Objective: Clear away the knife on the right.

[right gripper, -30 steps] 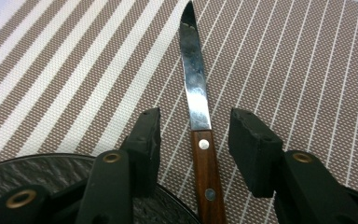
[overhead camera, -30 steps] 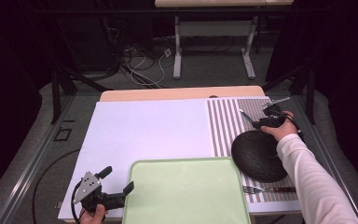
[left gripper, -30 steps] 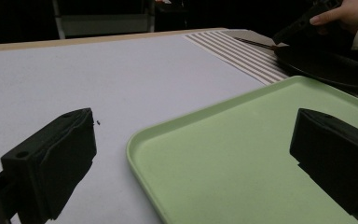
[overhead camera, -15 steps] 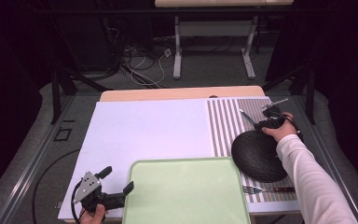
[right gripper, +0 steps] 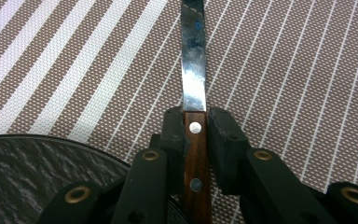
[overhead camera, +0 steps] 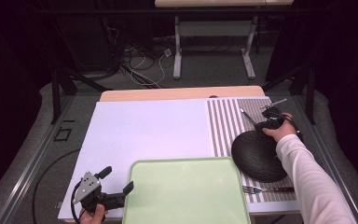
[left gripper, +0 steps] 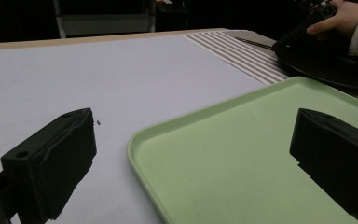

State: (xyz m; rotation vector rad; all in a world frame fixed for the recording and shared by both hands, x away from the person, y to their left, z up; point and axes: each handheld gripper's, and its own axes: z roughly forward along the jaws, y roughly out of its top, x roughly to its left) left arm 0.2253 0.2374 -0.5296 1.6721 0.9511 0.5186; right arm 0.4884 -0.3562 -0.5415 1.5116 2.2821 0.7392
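Note:
A knife [right gripper: 193, 79] with a steel blade and a riveted wooden handle lies on the brown striped placemat [overhead camera: 223, 126], its blade [overhead camera: 244, 114] pointing to the far left. My right gripper [right gripper: 196, 116] has just been closing, and its pads now press both sides of the wooden handle. In the high view the right gripper [overhead camera: 263, 125] sits at the far edge of the black plate [overhead camera: 256, 156]. My left gripper [overhead camera: 119, 178] is open at the near left. One jaw is over the white mat [left gripper: 121, 84] and the other over the green tray [left gripper: 242, 158], with nothing between them.
The green tray [overhead camera: 186, 196] lies at the table's near edge, its right side next to the black plate [right gripper: 28, 163]. A fork [overhead camera: 256, 189] lies on the placemat near the front right. The white mat [overhead camera: 144, 130] covers the table's left and middle.

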